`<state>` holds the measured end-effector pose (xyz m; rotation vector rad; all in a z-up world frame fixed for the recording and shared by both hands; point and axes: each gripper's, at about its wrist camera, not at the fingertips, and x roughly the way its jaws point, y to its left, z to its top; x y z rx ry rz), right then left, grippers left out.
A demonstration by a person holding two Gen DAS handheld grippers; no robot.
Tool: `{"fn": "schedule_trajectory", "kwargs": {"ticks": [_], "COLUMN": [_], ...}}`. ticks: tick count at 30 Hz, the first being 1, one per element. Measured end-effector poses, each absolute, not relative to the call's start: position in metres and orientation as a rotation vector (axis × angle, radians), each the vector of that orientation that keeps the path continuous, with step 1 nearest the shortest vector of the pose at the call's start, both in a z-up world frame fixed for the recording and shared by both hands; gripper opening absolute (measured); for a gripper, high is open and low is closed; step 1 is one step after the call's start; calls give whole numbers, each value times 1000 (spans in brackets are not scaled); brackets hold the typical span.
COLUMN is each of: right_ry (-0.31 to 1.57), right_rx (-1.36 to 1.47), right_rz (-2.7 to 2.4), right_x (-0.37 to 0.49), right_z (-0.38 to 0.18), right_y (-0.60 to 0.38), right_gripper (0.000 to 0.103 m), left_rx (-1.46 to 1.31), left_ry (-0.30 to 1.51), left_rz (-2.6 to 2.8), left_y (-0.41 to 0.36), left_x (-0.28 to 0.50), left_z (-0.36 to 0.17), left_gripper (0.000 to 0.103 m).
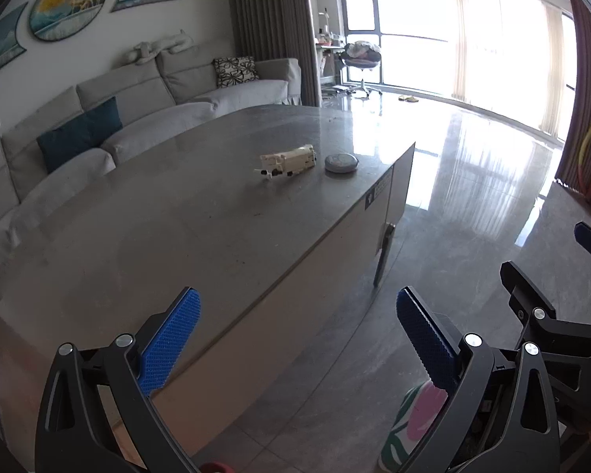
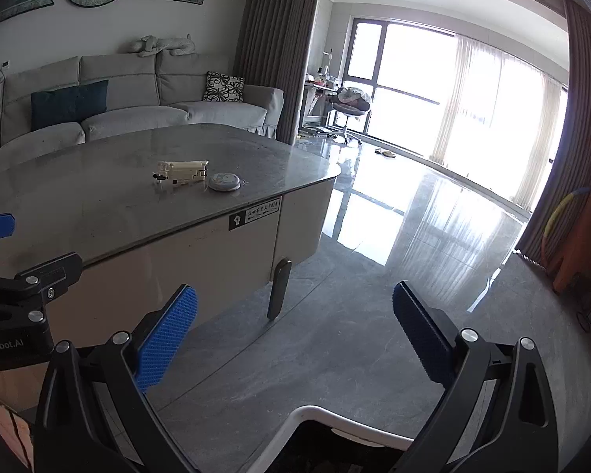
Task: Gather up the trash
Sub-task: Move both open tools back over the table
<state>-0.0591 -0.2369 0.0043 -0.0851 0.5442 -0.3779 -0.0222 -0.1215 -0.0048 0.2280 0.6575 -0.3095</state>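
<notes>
Before me stands a grey-topped table (image 1: pixel 201 216) with pale sides. Beyond it, at the far left, a light grey sofa (image 1: pixel 145 90) runs along the wall, carrying a teal cushion (image 1: pixel 80 134) and a flower-patterned cushion (image 1: pixel 236 71). Brown curtains (image 1: pixel 272 19) hang beside the bright window (image 1: pixel 433 23) at the far right, over a glossy floor (image 1: pixel 472 181).

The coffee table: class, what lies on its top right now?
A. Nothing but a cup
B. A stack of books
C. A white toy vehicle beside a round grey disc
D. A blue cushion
C: on the coffee table a white toy vehicle lies just left of a round grey disc; the left-wrist view shows the same pair.
</notes>
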Motion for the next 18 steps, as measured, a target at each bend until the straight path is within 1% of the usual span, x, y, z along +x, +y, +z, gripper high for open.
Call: {"fn": "schedule_trajectory", "kwargs": {"ticks": [10,18], "right_ry": [518,540], "right_rx": [-101,-81], "right_rz": [-342,-354], "right_x": [41,95], "right_z": [13,2], "right_y": [-243,-260], "right_gripper": [98,98], "left_rx": [246,233], "left_ry": [604,640], "left_rz": [-278,-277], "left_y": [-130,-147], "left_x": [67,132], "left_z": [10,1], "left_gripper": [99,99]}}
